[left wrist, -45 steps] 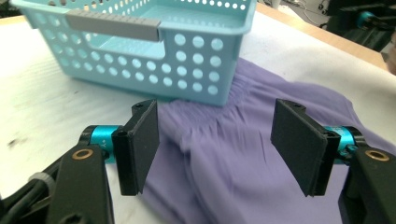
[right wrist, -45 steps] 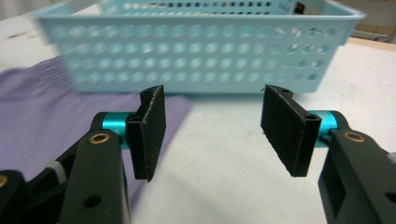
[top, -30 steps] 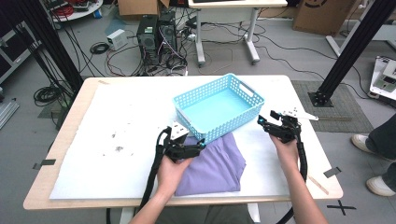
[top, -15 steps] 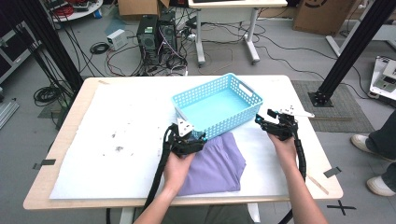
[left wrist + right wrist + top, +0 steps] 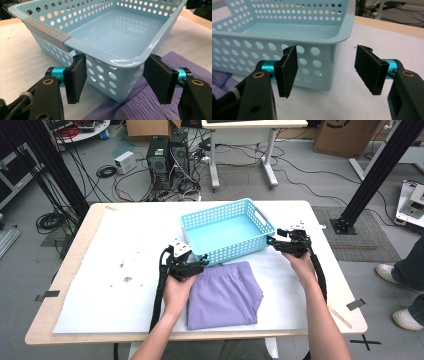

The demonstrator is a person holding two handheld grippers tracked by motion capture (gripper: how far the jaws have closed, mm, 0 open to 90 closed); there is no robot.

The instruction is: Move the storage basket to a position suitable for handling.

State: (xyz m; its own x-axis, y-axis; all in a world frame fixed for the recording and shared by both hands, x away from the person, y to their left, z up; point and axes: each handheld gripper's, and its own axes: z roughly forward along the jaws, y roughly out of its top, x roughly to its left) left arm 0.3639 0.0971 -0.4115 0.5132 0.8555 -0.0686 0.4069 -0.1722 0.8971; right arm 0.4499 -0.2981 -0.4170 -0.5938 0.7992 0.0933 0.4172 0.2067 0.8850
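A light blue perforated basket [image 5: 226, 230] stands empty on the white table cover. Its near corner [image 5: 125, 75] fills the space between the open jaws of my left gripper [image 5: 200, 263] [image 5: 117, 80], whose pads stand clear of the plastic on both sides. My right gripper [image 5: 274, 241] [image 5: 327, 72] is open too, level with the basket's right corner [image 5: 329, 67], its left pad just in front of the wall. A folded purple garment [image 5: 225, 295] [image 5: 140, 105] lies flat in front of the basket, partly under its near corner.
The table's white cover [image 5: 115, 270] has a few dark specks at the left. A wooden table edge [image 5: 392, 26] runs beyond the basket. Computers and cables [image 5: 165, 155] sit on the floor behind the table. A person's shoes [image 5: 400, 285] stand at the right.
Both grippers have moved forward to the basket: the left one from over the purple garment up to the near corner, the right one leftwards to the right corner.
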